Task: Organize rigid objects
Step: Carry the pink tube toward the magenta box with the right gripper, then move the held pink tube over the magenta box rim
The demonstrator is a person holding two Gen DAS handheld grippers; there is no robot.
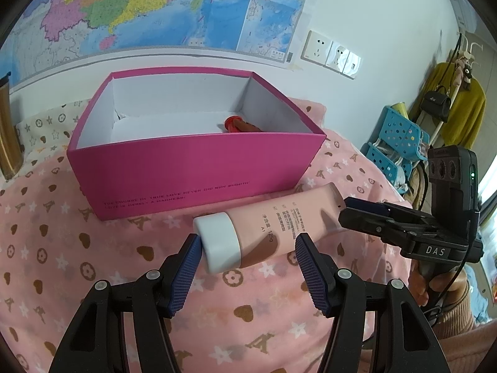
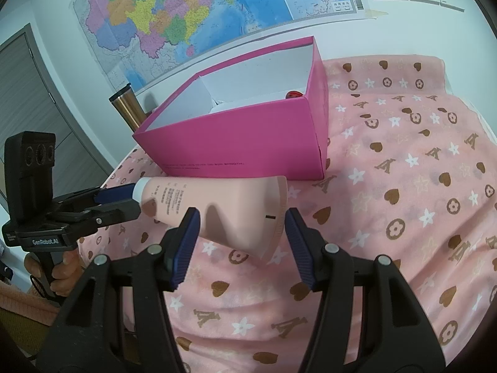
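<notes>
Pale pink plastic squeeze tube w/ white cap (image 1: 267, 233) is up off the pink patterned cloth (image 1: 62, 233), held between both grippers just near of the magenta cardboard box (image 1: 186, 171).

Left gripper (image 1: 248, 245): jaws at a mid gap, closed on the tube's cap end. One blue pad touches the white cap; the other sits by the tube body, contact there hard to make out.

Right gripper (image 2: 239, 222): jaws at a mid gap around the tube's flat crimped end, blue pads at either side of the wide tail. In the left wrist view it comes in from the right, tips at the tube's far end. Can't tell for sure if the pads press.

Box is open-topped, white inside, w/ a red-capped item (image 1: 239, 124) lying in its right part. Bronze metal tumbler (image 1: 7, 130) stands left of the box. Coloured wall map (image 1: 155, 6) hangs on the far wall. A hand (image 2: 65, 270) grips the left gripper's handle.
</notes>
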